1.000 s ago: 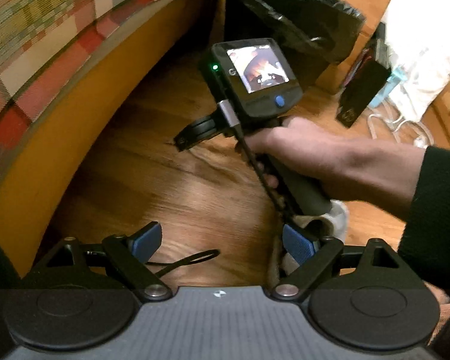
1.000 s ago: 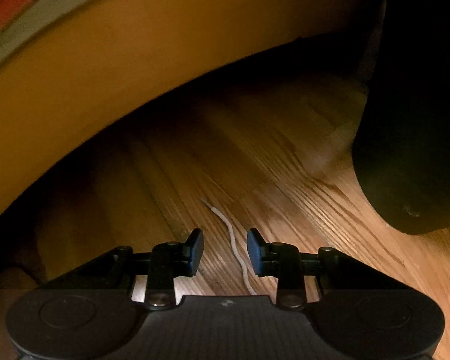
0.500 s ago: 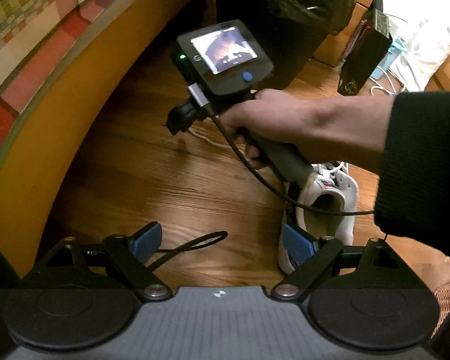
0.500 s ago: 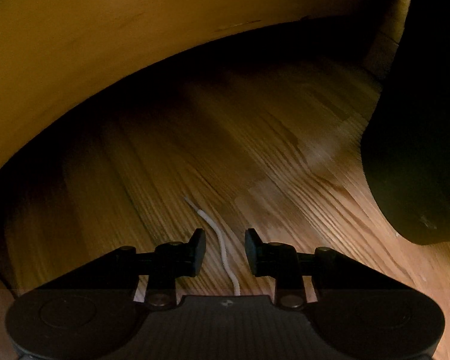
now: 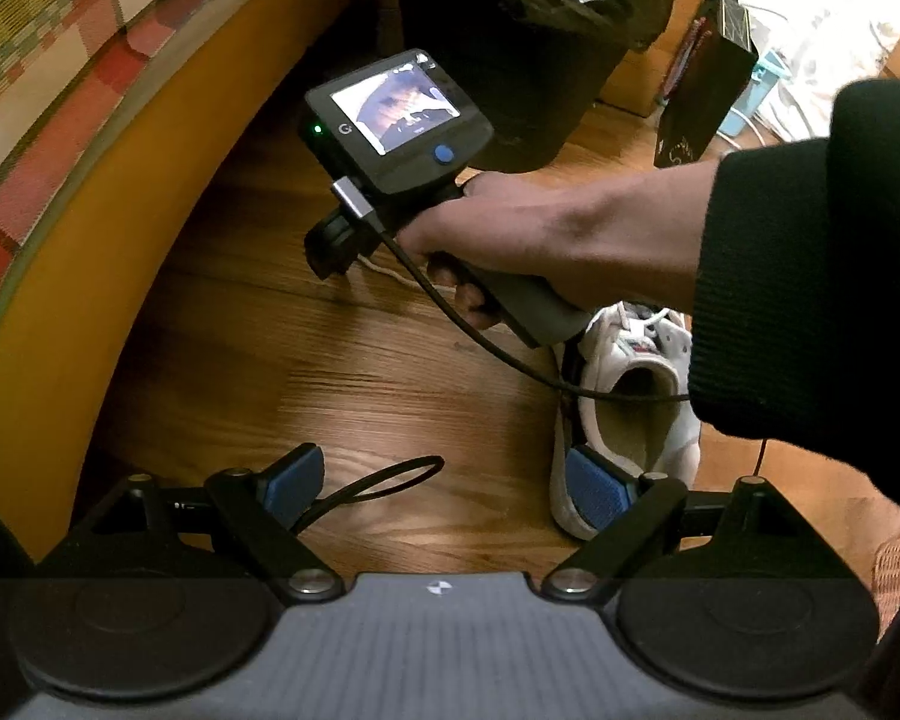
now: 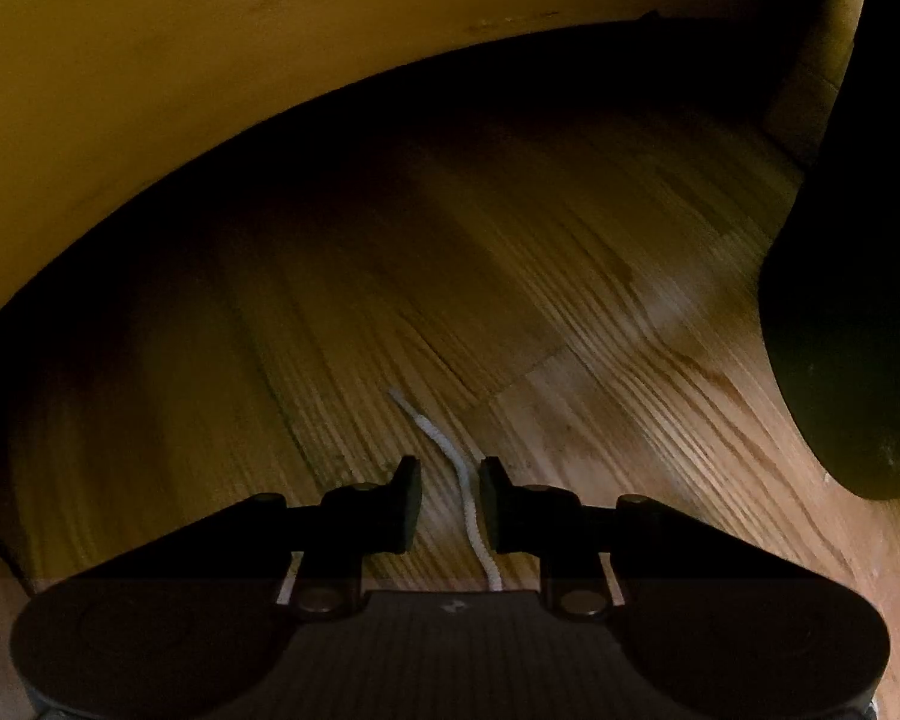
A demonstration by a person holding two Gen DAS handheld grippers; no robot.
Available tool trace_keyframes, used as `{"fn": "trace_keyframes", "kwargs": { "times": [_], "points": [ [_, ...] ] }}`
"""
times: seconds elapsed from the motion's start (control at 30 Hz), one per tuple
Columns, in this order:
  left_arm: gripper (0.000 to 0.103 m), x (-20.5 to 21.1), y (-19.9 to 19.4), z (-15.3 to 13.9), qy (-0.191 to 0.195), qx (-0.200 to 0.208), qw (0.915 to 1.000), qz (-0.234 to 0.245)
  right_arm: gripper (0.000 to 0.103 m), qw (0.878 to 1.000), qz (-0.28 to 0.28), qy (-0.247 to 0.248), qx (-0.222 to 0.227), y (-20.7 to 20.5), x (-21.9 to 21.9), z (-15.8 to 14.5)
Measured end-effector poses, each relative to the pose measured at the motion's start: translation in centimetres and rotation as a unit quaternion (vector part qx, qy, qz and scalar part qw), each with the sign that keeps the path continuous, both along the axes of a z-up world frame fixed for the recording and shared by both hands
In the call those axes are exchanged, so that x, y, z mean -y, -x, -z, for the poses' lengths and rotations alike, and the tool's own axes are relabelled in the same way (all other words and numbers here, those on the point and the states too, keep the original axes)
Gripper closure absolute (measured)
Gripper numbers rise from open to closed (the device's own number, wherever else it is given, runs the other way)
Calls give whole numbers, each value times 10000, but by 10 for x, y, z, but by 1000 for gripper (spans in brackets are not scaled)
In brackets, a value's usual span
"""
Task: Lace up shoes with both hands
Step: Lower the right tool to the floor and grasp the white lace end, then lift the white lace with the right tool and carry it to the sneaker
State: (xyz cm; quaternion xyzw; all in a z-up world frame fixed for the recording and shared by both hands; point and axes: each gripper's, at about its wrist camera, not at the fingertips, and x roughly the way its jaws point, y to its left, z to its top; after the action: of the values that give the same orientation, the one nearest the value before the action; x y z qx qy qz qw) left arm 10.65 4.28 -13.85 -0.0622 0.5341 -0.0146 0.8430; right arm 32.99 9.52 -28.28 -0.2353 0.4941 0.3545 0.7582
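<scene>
A white sneaker point(image 5: 636, 384) lies on the wooden floor point(image 5: 342, 372), its heel beside my left gripper's right pad point(image 5: 594, 492). My left gripper point(image 5: 444, 483) hangs wide open above the floor and holds nothing. A hand point(image 5: 510, 228) holds my right gripper point(image 5: 330, 252) down over the white lace point(image 5: 384, 269) that runs out from the shoe. In the right wrist view the lace end point(image 6: 444, 450) lies on the floor between the jaws of my right gripper point(image 6: 450, 501). Those jaws are closing, with a gap showing on each side of the lace.
An orange wooden frame point(image 5: 90, 240) under a plaid cover curves along the left. A black bin point(image 5: 510, 30) and a black box point(image 5: 702, 90) stand at the back. A black cable loop point(image 5: 378, 480) lies between the left fingers. A dark rounded object point(image 6: 858, 330) sits right of the lace.
My right gripper has sunk toward the floor and its jaws have narrowed around the lace end. In the left wrist view the sneaker has come into sight.
</scene>
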Motion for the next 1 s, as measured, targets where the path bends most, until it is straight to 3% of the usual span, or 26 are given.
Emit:
{"fn": "trace_keyframes", "kwargs": {
  "times": [0.13, 0.27, 0.43, 0.53, 0.77, 1.0],
  "points": [
    [12, 1, -1, -1, 48, -3, 10000, -8, 83, 9999, 70, -94, -46, 4, -1, -2],
    [12, 1, 0, -1, 72, 3, 10000, -29, 98, 9997, 113, -231, -2, 9, 4, -1],
    [12, 1, -2, 0, 16, -1, 10000, 19, 98, 9995, 139, -201, 191, 13, 9, -5],
    [12, 0, -2, 0, 19, 9, 10000, 11, 98, 9981, 341, -496, 154, 13, 21, -19],
    [13, -1, 0, -3, 203, 210, 9996, -5, 98, 9878, 708, -1343, 341, 25, 89, -77],
    [14, 1, 1, -6, 286, 323, 9991, 33, 98, 9816, 1015, -1534, 518, 52, 174, -118]
  ]
}}
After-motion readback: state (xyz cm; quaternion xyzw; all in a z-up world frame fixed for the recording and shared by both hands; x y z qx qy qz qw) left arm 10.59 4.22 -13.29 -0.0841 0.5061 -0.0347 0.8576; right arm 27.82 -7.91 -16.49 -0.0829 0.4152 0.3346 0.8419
